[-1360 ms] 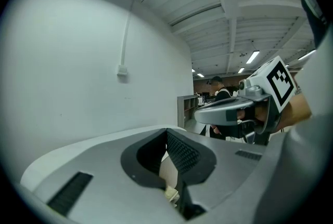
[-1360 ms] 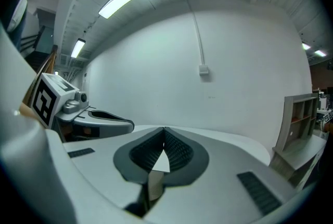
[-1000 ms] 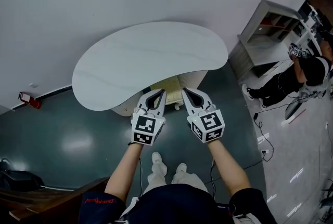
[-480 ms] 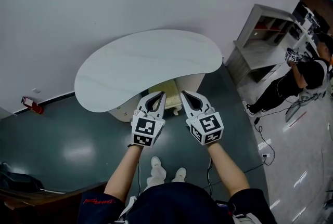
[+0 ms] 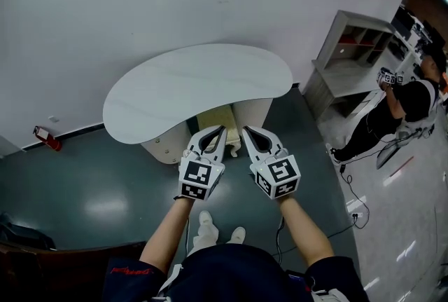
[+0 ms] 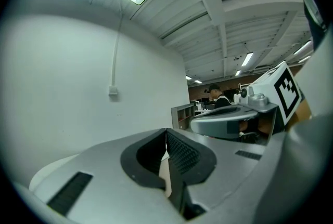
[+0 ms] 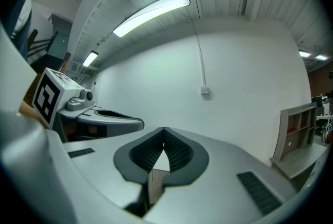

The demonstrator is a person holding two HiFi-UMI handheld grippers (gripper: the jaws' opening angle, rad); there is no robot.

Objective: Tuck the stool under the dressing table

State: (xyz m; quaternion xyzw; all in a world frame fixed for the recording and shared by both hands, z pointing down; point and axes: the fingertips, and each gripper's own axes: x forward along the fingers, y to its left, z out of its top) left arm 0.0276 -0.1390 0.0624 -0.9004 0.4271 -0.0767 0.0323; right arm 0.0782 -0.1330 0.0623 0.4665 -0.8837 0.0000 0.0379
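Just beyond the left gripper (image 5: 221, 130) and right gripper (image 5: 246, 129), both with jaws closed on nothing, the stool (image 5: 215, 116) sits mostly under the table (image 5: 175, 87), equally near each.

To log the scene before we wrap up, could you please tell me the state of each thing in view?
left gripper: shut, empty.
right gripper: shut, empty.
stool: mostly under the table top, near edge showing.
dressing table: standing by the wall.
shelf unit: upright, open-fronted.
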